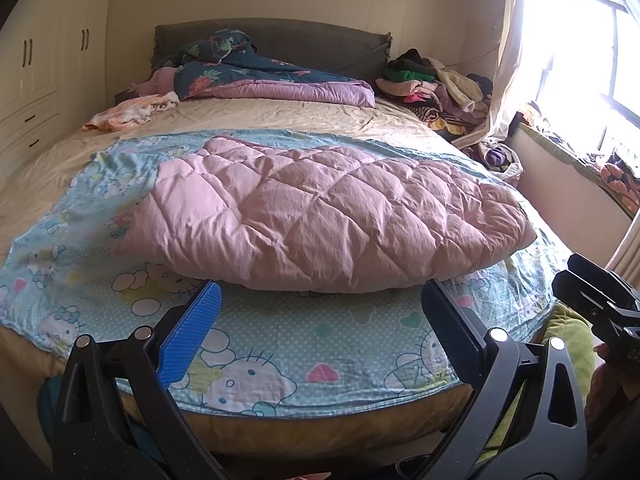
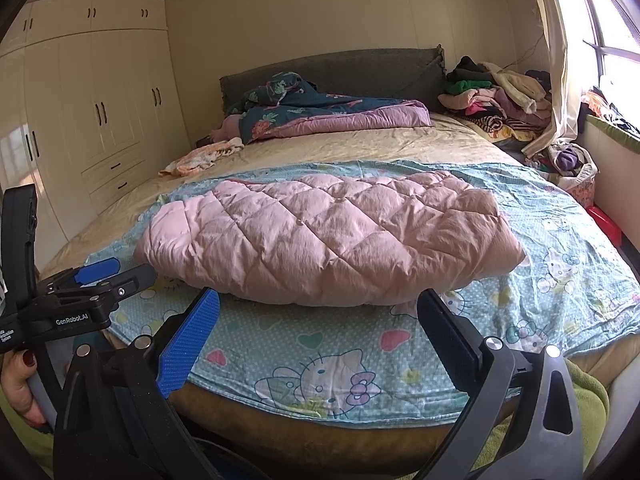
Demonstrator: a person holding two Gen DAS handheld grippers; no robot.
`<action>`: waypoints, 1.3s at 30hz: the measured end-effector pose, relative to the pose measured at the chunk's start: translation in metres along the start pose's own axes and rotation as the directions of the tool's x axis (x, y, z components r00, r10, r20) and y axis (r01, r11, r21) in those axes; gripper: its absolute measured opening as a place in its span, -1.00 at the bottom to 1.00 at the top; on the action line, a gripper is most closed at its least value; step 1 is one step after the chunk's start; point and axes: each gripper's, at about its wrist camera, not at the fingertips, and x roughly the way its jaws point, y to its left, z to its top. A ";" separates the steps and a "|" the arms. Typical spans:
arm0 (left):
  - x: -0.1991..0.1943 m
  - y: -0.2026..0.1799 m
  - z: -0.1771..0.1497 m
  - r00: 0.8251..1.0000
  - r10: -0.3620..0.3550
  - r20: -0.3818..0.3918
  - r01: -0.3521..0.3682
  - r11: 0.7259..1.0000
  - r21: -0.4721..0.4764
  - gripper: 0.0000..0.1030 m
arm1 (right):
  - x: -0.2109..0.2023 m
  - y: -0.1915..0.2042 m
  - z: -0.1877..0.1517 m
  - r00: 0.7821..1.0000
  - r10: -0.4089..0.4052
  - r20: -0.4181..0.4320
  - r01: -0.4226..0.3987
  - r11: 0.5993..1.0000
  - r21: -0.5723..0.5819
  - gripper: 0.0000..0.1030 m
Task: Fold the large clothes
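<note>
Pink quilted coat (image 1: 320, 208) lies folded on Hello Kitty sheet (image 1: 320, 344). Left gripper (image 1: 320, 312) and right gripper (image 2: 318, 320): jaws spread, empty, short of coat.

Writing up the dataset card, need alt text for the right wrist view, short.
A pink quilted garment, folded into a puffy bundle, lies on a light blue cartoon-print sheet at the foot of a bed. The right gripper is open just short of it, holding nothing, and the left gripper shows at the left edge. Wardrobes stand left, a clothes pile far right.
</note>
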 end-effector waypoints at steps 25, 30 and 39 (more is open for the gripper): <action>-0.001 -0.001 0.000 1.000 -0.002 0.002 0.002 1.000 0.006 0.82 | 0.000 0.000 0.000 1.000 -0.005 -0.008 0.005 1.000 -0.005 0.92; -0.002 -0.003 0.000 1.000 -0.001 0.004 0.001 1.000 0.007 0.82 | 0.000 0.000 0.000 1.000 -0.006 -0.009 0.006 1.000 -0.007 0.92; -0.002 -0.002 0.000 1.000 -0.001 0.003 0.001 1.000 0.008 0.82 | 0.000 0.002 -0.001 1.000 -0.005 -0.015 0.004 1.000 -0.011 0.92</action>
